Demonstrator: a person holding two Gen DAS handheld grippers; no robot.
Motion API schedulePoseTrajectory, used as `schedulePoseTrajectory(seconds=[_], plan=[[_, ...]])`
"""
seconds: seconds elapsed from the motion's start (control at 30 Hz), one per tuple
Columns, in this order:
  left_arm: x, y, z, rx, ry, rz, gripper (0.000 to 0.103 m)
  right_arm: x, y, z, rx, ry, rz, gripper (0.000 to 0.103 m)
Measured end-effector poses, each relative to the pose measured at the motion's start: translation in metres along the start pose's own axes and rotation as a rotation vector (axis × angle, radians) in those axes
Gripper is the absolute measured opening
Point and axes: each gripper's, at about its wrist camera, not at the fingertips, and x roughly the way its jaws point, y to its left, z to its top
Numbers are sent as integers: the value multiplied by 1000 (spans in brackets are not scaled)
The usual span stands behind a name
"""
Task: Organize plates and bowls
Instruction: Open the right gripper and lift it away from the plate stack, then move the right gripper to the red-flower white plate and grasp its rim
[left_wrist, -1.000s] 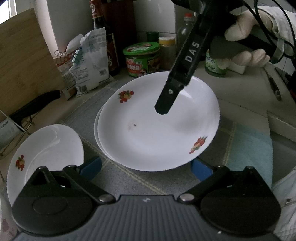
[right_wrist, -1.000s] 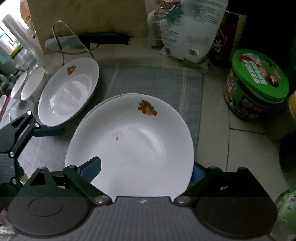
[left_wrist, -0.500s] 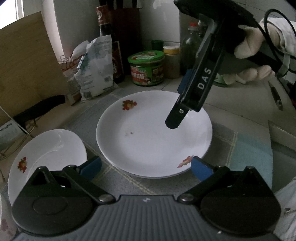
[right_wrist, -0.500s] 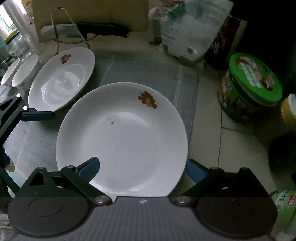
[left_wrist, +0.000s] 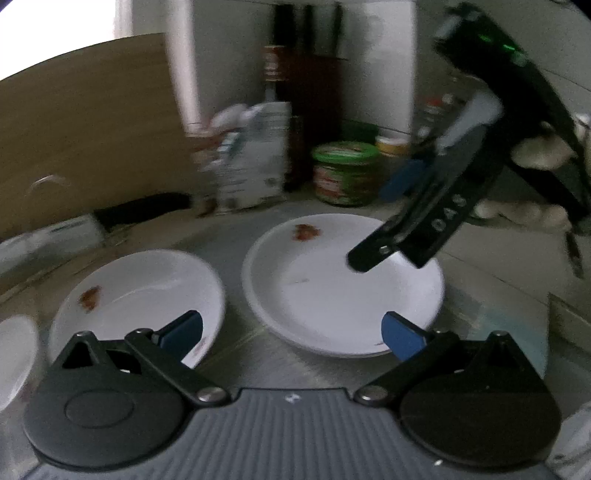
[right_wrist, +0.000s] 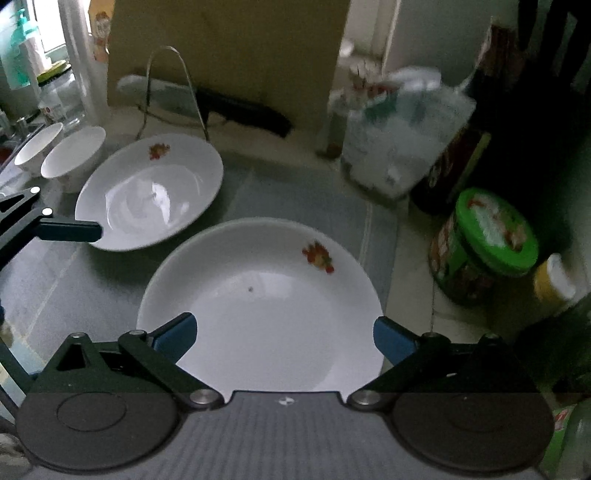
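Note:
A stack of white plates with red flower prints (left_wrist: 343, 291) (right_wrist: 262, 314) lies on a grey mat. A second white plate (left_wrist: 140, 295) (right_wrist: 155, 192) lies to its left. Two white bowls (right_wrist: 70, 155) stand further left. My left gripper (left_wrist: 291, 332) is open and empty, in front of both plates. My right gripper (right_wrist: 284, 332) is open and empty, above the near rim of the stack; it shows in the left wrist view (left_wrist: 424, 229) above the stack's right side. A left fingertip (right_wrist: 74, 230) shows by the second plate's rim.
A wooden cutting board (right_wrist: 229, 55) leans at the back with a black-handled knife (right_wrist: 243, 110) and wire rack (right_wrist: 173, 85). A plastic bag (right_wrist: 402, 140), dark bottle (left_wrist: 275, 110), green-lidded jar (right_wrist: 487, 243) and yellow-capped jar (right_wrist: 554, 280) crowd the right.
Both grippers have pulled back and up from the plate stack. The left view has swung left, so the second plate sits more central. The stack lies flat on the mat.

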Motion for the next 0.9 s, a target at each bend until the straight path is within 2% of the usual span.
schedulePoseTrajectory(seconds=[0.23, 0.43, 0.63, 0.9], plan=[[-25, 29, -27, -166, 10, 131, 102, -13, 30, 5, 12, -103, 0, 103], [-33, 52, -50, -205, 89, 234, 102, -12, 59, 9, 56, -124, 15, 103], [-28, 73, -69, -240, 110, 214, 102, -11, 87, 10, 100, -106, -20, 103], [-4, 75, -65, -246, 113, 168, 102, -17, 102, 6, 118, -73, -57, 103]])
